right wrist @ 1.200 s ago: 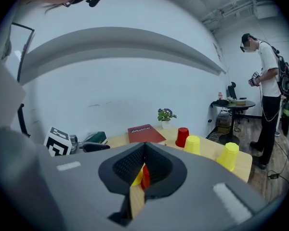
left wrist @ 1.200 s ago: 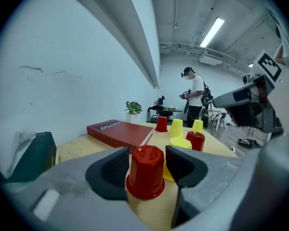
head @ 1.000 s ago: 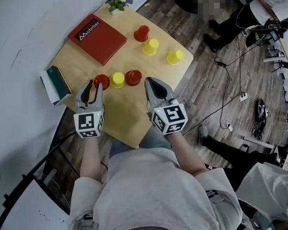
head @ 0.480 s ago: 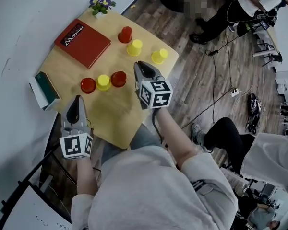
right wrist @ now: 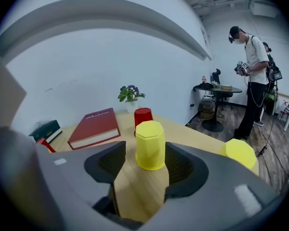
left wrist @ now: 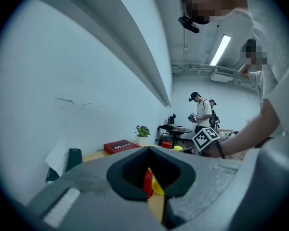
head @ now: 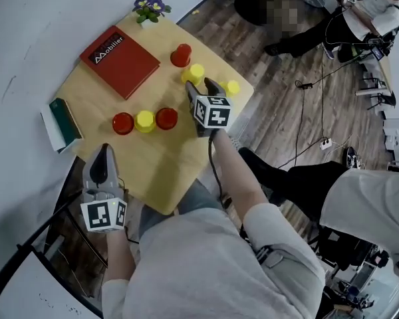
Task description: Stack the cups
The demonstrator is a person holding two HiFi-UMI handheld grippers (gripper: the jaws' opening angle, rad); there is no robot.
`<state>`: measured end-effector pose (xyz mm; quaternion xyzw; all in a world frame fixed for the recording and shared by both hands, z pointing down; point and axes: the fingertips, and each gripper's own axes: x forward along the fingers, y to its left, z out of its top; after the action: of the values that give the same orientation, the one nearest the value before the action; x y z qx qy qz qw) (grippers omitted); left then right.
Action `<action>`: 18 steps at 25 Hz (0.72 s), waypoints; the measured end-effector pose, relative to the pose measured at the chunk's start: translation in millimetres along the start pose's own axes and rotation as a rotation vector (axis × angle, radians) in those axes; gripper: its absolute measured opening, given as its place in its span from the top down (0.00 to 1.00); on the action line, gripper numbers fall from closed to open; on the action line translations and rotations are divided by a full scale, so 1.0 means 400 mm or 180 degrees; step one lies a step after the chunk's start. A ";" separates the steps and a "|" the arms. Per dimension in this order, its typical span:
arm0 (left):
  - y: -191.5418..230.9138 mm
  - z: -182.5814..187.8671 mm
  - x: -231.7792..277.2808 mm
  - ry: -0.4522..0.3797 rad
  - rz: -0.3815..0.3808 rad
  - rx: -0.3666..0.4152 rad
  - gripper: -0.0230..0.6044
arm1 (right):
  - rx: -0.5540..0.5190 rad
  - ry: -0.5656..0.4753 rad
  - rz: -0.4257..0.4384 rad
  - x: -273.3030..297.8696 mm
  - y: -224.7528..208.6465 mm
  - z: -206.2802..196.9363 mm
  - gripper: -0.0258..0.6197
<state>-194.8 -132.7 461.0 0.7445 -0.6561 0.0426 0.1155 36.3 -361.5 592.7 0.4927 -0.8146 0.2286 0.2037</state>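
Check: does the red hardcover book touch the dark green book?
Apart. Head view shows bare wooden table between red hardcover book and dark green book.

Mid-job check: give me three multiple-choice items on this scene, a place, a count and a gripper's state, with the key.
1. Which cup stands between the right gripper's jaws? A the yellow cup next to the far red cup; B the middle cup of the near row; C the yellow cup at the table's corner.
2. How many red cups are on the table? A two; B three; C four.
3. The left gripper is: A shut and empty; B wide open; C shut on a red cup.
Key: 1 A, it stands between jaws that have just been opening, pads clear of it. 2 B, the far one plus the left-end red cup and right-end red cup of the near row. 3 A, its jaws meet on nothing.
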 end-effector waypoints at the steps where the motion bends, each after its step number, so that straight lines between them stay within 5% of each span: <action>1: 0.002 -0.002 0.000 0.0010 0.0019 0.0002 0.96 | -0.0027 0.0010 -0.0012 0.015 -0.006 0.000 0.55; 7: 0.012 -0.013 -0.001 0.0064 0.0096 0.0007 0.96 | -0.0300 -0.0029 -0.0078 0.050 -0.016 0.018 0.64; 18: -0.022 0.019 0.007 -0.0090 -0.0141 0.0061 0.96 | -0.0679 -0.0504 0.0414 -0.166 0.163 0.132 0.65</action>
<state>-186.3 -136.2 453.2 0.7604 -0.6407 0.0357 0.1000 0.8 -318.2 501.6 0.4309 -0.8780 0.1138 0.1747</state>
